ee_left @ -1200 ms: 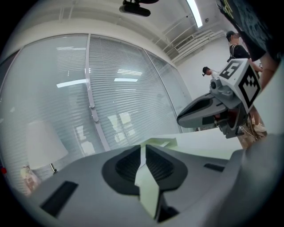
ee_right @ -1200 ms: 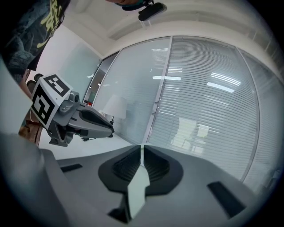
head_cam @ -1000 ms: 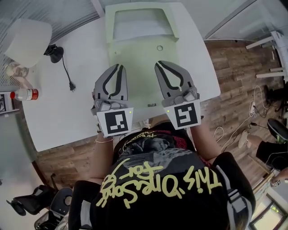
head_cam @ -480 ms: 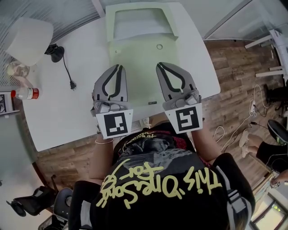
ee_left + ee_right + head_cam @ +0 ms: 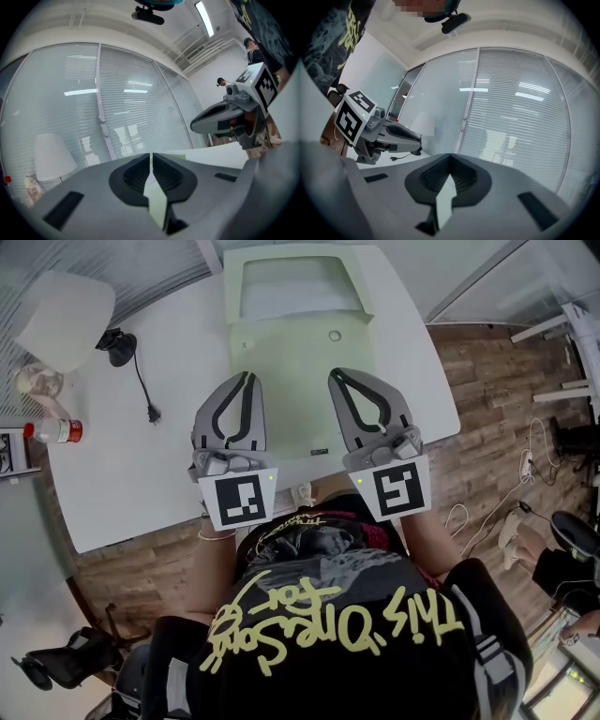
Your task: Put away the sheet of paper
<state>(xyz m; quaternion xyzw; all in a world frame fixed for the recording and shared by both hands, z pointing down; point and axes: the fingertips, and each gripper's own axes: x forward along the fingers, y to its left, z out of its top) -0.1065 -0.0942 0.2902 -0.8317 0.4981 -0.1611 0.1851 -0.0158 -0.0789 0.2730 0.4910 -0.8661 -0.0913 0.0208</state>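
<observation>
Well left of folder [image 5: 291, 352]: lamp [image 5: 66, 320], bottle [image 5: 56, 431], cord [image 5: 142, 390].

The person wore a black shirt [image 5: 337, 615] with yellow lettering. The left gripper [image 5: 246, 379] and right gripper [image 5: 335, 374] were grey, black inside the jaws, each with a white cube [image 5: 240, 500] bearing black squares.

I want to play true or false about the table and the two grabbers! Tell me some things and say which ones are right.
1. The left gripper and right gripper are both shut on the near edge of the pale green folder. True.
2. The bottle has a blue cap. False: its cap is red.
3. A white lampshade shows at the table's left side. True.
4. The floor is grey carpet. False: it is wooden planks.
</observation>
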